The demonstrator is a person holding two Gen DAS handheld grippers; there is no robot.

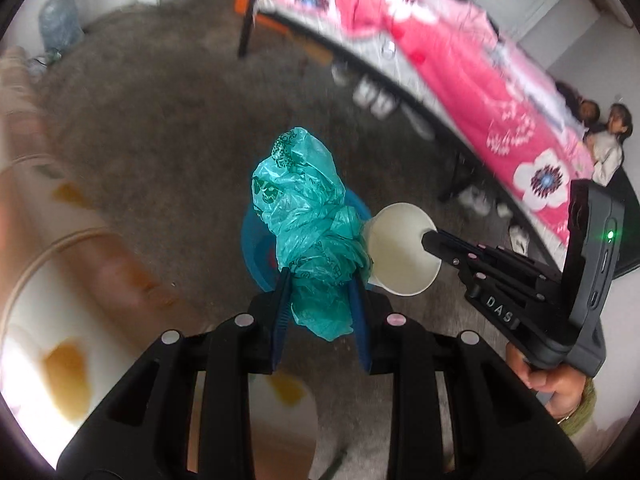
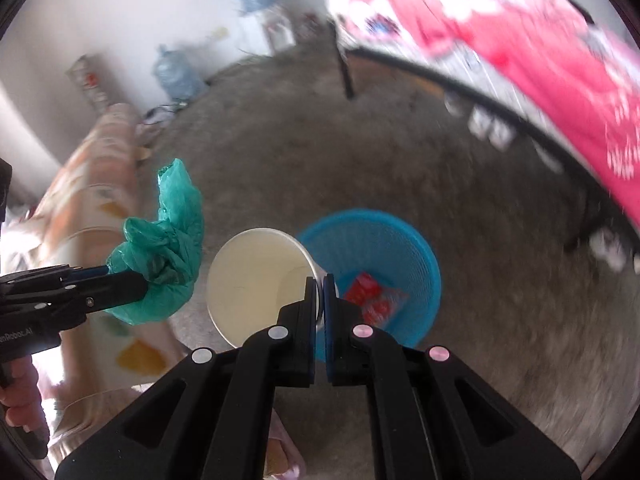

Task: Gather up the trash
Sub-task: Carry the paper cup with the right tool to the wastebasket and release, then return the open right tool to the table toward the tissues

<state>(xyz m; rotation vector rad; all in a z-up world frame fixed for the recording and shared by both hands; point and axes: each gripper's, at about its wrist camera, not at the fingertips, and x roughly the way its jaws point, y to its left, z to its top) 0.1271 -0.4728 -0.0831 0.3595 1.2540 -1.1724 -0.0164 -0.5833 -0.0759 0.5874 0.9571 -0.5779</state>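
Grey carpet [image 2: 460,200] covers the floor; a bed with a pink flowered quilt [image 1: 460,72] runs along the upper right. A patterned cushion [image 1: 52,264] lies at the left. A blue mesh wastebasket [image 2: 416,256] stands on the carpet and holds red wrappers [image 2: 372,292]. Above and beside the basket, the left tool [image 1: 320,280] pinches a crumpled green plastic bag [image 1: 308,216] between its blue pads. The right tool [image 2: 320,280], jaws pressed together, clamps the rim of a white paper cup [image 2: 256,276], its mouth facing the camera. Bag and cup sit just beside each other.
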